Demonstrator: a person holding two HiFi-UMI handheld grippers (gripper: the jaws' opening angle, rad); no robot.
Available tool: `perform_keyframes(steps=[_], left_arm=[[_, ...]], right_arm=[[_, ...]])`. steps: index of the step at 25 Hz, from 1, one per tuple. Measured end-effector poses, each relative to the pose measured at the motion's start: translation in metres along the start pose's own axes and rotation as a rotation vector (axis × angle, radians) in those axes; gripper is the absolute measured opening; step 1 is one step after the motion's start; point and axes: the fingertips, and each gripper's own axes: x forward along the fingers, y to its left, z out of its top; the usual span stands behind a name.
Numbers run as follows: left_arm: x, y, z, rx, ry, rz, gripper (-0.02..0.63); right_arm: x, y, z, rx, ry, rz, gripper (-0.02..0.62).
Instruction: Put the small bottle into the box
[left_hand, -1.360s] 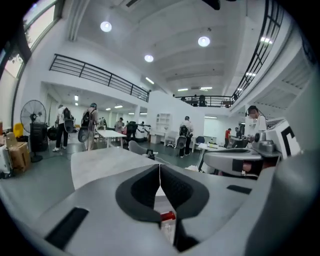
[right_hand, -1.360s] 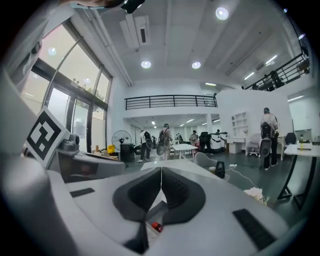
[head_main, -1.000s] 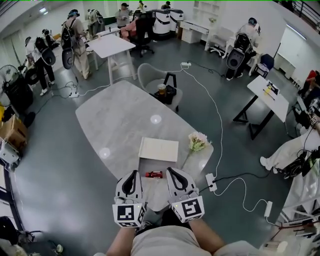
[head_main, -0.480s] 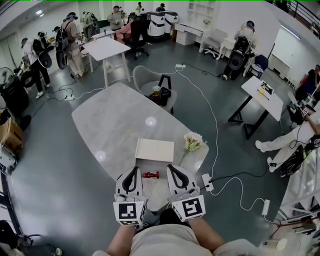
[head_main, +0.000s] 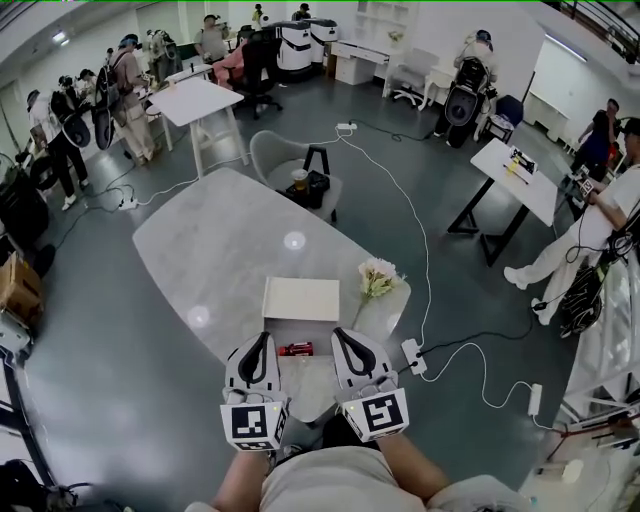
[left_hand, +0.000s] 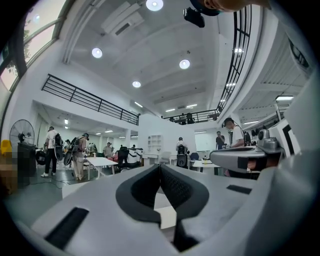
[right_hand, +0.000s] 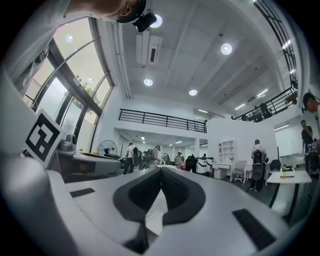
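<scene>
1 bottle (head_main: 295, 349), 1 box (head_main: 301, 299)

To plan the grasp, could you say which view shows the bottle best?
The head view: the bottle lies unobstructed on the table between the left gripper and right gripper. Neither gripper view shows it, only shut jaws.

on the table (head_main: 220, 250), the small bottle (head_main: 295, 349) lies just nearer than the box (head_main: 300, 299); flowers (head_main: 377, 277) lie right of the box.
</scene>
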Motion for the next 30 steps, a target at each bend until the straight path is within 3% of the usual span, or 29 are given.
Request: perform_keyframes(steps=[6,22,30], left_arm=[[0.002,-0.006,0.003,0.002,0.014,-0.016,0.025],[0.020,0.000,-0.014,-0.019,0.013,-0.043,0.023],[0.027,-0.001,-0.014,-0.034,0.023,-0.046,0.023]], right_arm=[[-0.003,-0.004,0.005,-0.095,0.001,0.006,0.025],[0.010,-0.008,-0.003,-0.071,-0.009,-0.008,0.025],[0.006,-0.026,-0.008,-0.031,0.022,-0.059,0.026]])
